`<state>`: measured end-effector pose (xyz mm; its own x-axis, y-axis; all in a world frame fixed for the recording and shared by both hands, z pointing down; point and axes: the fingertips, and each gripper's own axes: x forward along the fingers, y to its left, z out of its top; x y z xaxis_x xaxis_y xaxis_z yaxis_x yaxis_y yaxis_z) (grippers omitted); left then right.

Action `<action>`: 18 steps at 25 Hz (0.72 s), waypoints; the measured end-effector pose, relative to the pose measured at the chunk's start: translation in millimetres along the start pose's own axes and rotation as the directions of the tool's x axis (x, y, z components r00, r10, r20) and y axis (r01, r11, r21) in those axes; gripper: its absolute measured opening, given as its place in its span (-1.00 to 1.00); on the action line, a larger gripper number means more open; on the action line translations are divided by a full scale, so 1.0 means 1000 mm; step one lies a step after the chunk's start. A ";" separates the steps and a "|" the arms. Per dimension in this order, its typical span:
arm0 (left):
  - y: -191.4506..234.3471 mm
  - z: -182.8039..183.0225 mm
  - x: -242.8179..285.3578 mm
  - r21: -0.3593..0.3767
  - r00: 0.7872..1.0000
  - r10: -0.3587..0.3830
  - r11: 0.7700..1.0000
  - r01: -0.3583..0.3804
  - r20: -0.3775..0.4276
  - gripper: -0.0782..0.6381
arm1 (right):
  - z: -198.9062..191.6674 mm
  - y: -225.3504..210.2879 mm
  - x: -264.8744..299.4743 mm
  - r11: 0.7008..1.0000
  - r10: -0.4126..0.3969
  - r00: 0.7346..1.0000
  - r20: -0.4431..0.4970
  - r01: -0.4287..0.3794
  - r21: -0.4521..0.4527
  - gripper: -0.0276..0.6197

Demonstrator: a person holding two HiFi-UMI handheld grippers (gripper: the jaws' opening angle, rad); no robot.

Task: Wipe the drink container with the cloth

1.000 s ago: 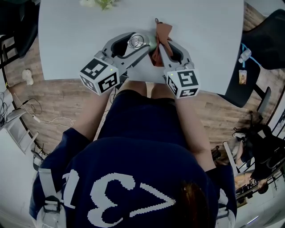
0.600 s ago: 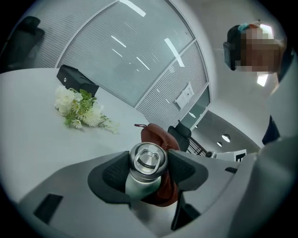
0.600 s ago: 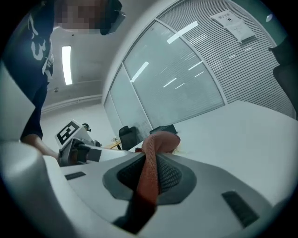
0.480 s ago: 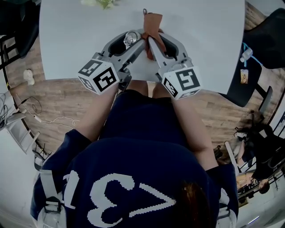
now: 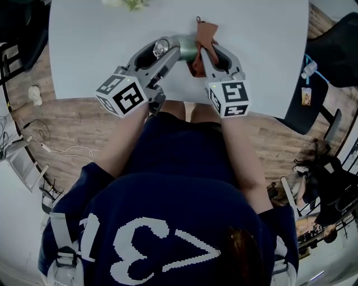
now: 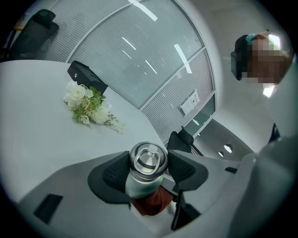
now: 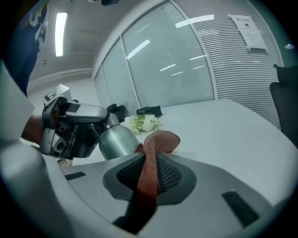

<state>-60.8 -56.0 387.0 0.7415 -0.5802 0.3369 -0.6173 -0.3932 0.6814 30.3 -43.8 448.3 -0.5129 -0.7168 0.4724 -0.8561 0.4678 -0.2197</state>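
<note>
A silver-green drink bottle (image 5: 183, 47) is held off the white table (image 5: 268, 61), lying sideways with its steel ring cap (image 5: 161, 48) toward the left. My left gripper (image 5: 166, 50) is shut on the bottle just below the cap (image 6: 148, 159), pads on either side of it. A rust-brown cloth (image 5: 204, 40) is pinched in my right gripper (image 5: 206, 53) and lies against the bottle's lower body. In the right gripper view the cloth (image 7: 150, 167) runs between the shut jaws, beside the bottle (image 7: 116, 139). The cloth (image 6: 151, 204) shows under the bottle in the left gripper view.
White flowers (image 5: 126, 4) lie at the table's far edge, with a black box (image 6: 86, 76) behind them. The table's near edge runs just below the grippers. A black chair (image 5: 330, 50) stands to the right, and cables lie on the wooden floor at left.
The right gripper has drawn the cloth to the right, off the bottle's top onto its lower body. The bottle's green side now shows. The left gripper has barely shifted.
</note>
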 end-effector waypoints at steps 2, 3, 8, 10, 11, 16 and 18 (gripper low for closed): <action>0.001 0.001 -0.001 -0.022 1.000 0.007 1.000 -0.006 0.007 -0.04 | 0.016 0.015 -0.004 0.998 0.050 0.996 0.069 -0.051 0.024 -0.69; 0.002 0.002 -0.001 -0.034 1.000 0.009 0.999 -0.009 0.010 -0.04 | 0.027 0.024 -0.007 0.996 0.079 0.991 0.108 -0.083 0.028 -0.69; 0.008 0.003 -0.002 -0.084 1.000 0.021 0.996 -0.019 0.023 -0.04 | 0.066 0.066 -0.011 0.981 0.192 0.955 0.225 -0.196 -0.004 -0.69; 0.009 0.003 -0.002 -0.100 0.999 0.024 0.995 -0.021 0.027 -0.04 | 0.060 0.064 -0.012 0.986 0.166 0.967 0.195 -0.164 -0.027 -0.69; 0.009 0.003 -0.002 -0.110 0.999 0.024 0.994 -0.021 0.029 -0.04 | 0.054 0.058 -0.012 0.989 0.144 0.975 0.167 -0.139 -0.043 -0.69; 0.011 0.002 -0.002 -0.134 0.999 0.021 0.991 -0.017 0.030 -0.04 | -0.002 0.013 -0.009 0.997 -0.008 1.000 -0.030 0.005 -0.083 -0.69; 0.009 0.003 -0.001 -0.115 1.000 0.016 0.993 -0.013 0.023 -0.04 | -0.018 0.003 -0.008 0.996 -0.044 0.995 -0.089 0.037 -0.078 -0.69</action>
<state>-67.9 -60.9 391.4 0.7256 -0.6026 0.3323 -0.5925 -0.3013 0.7471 32.8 -27.0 459.1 -0.4667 -0.6879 0.5559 -0.8672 0.4793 -0.1349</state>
